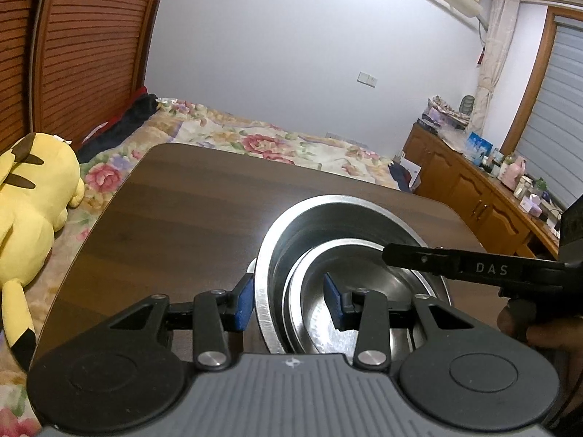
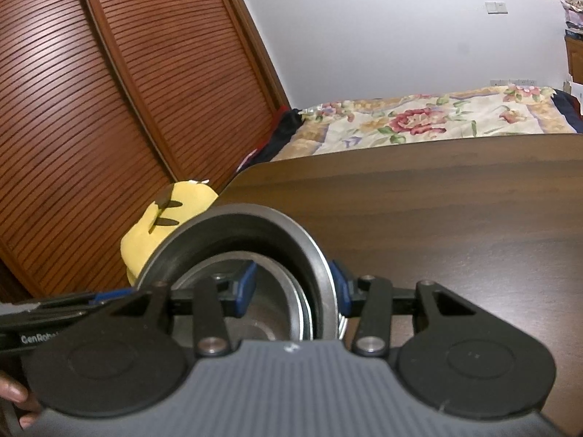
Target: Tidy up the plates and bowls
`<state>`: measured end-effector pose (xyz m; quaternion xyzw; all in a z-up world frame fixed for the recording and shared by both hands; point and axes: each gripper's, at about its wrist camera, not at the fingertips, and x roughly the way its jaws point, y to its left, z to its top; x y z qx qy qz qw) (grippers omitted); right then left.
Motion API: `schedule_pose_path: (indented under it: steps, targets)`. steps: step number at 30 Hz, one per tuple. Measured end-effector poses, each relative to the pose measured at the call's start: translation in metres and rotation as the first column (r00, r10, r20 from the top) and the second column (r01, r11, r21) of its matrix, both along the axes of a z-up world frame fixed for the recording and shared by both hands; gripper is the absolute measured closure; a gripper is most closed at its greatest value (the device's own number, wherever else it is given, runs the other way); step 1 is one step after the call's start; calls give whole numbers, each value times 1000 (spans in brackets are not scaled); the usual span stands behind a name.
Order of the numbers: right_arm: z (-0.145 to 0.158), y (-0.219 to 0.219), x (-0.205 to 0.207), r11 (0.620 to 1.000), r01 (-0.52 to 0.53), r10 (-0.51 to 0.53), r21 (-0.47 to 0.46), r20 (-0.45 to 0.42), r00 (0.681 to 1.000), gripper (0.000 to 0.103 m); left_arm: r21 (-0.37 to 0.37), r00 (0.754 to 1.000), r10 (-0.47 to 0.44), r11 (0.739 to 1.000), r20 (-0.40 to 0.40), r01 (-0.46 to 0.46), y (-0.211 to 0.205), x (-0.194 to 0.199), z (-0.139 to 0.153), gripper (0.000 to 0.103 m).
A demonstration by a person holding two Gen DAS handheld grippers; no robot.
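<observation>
**Both grippers straddle the big bowl's rim**

The left gripper [image 1: 288, 300] has its fingers apart across the near-left rim of the large steel bowl [image 1: 349, 204], which tilts on the table [image 1: 189, 196]. The right gripper [image 2: 296, 289] likewise straddles the right rim, not visibly pinching. Only the left view shows a smaller bowl [image 1: 368, 291] nested inside (mouth upward).

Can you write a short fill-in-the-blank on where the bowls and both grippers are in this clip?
1. The smaller steel bowl sits ____ the large steel bowl.
2. Each gripper's fingers straddle the large bowl's ____.
3. The table under the bowls is dark ____.
4. The plush toy beside the table is ____ in colour.

Missing words: inside; rim; wood; yellow
</observation>
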<state>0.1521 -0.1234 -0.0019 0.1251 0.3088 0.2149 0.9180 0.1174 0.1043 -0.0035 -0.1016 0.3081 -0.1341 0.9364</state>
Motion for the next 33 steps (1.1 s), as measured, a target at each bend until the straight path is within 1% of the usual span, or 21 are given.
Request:
schedule_pose_path:
  steps: [8,13,24,27,28,29,33]
  targets:
    - [-6,4,3,1000,5,-5,-17,-3,1000,57,19,1000,4,1000,0,-4,-3,2,-5,63]
    - [-6,6,3,999,2,-1,-33,9,1000,59,27,1000,8,1000,-3,-8,-2,6,-10,63]
    - [-8,8,0,998,-3,5,-59,33,999,59,48,1000,9,999,10,-10,-4,5,-14,66]
    - [-9,7,0,998,3,0,-65,42,999,58,51,1000,12,999,8,-13,-4,5,-16,66]
    - [-9,6,0,998,5,-2,-67,42,999,55,55,1000,14,998,10,-14,-4,5,-15,66]
    - [-9,6,0,998,7,-4,-68,41,999,54,60,1000,16,998,13,-17,-4,5,-14,66]
    - [-8,2,-1,997,20,-16,-79,48,999,53,70,999,26,997,26,-28,-4,2,-11,66]
